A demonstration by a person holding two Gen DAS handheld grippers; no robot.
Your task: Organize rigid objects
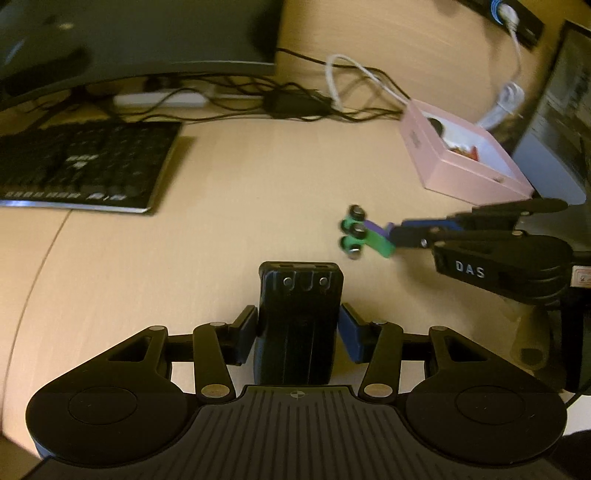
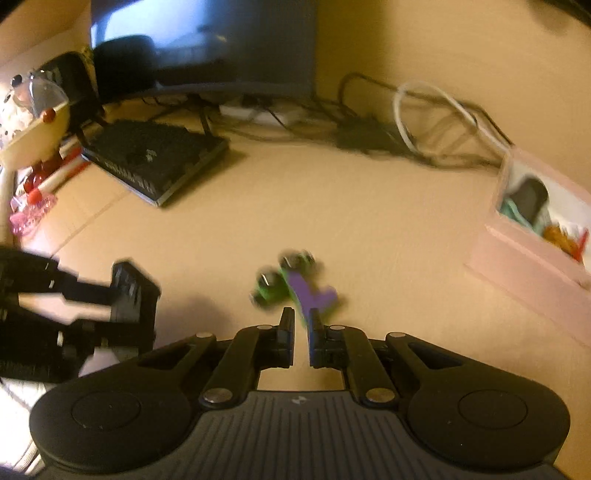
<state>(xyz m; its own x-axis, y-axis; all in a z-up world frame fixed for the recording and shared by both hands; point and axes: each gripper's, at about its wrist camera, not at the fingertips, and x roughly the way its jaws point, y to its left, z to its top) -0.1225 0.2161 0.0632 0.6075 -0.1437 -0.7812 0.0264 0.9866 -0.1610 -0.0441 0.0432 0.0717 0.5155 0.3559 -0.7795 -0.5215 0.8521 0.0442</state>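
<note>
Overhead at twelve o'clock we see a dark monitor (image 1: 136, 33), and below it, at ten o'clock, a black keyboard (image 1: 81, 166) whose key legends are too blurred to read. Both rest on a pale wooden desk (image 1: 258, 177), lit warm yellow, with a broad bare stretch in the middle for moving. Along the desk's far edge runs a tangle of black and white cables (image 1: 295, 99). At two o'clock sits an open pink box (image 1: 461, 155) with small items inside, its near wall well apart from either tool.

Our left gripper (image 1: 297, 332) is clamped on a black block-shaped device (image 1: 299, 321), its fingers (image 1: 351, 338) pressing both sides. Our right gripper (image 2: 301, 332) comes in at three o'clock in the left view, its body lettered "DAS", fingers closed on the purple end of a green-and-purple wheeled toy (image 2: 295, 286). The toy hangs over bare desk, between device and box.
</note>
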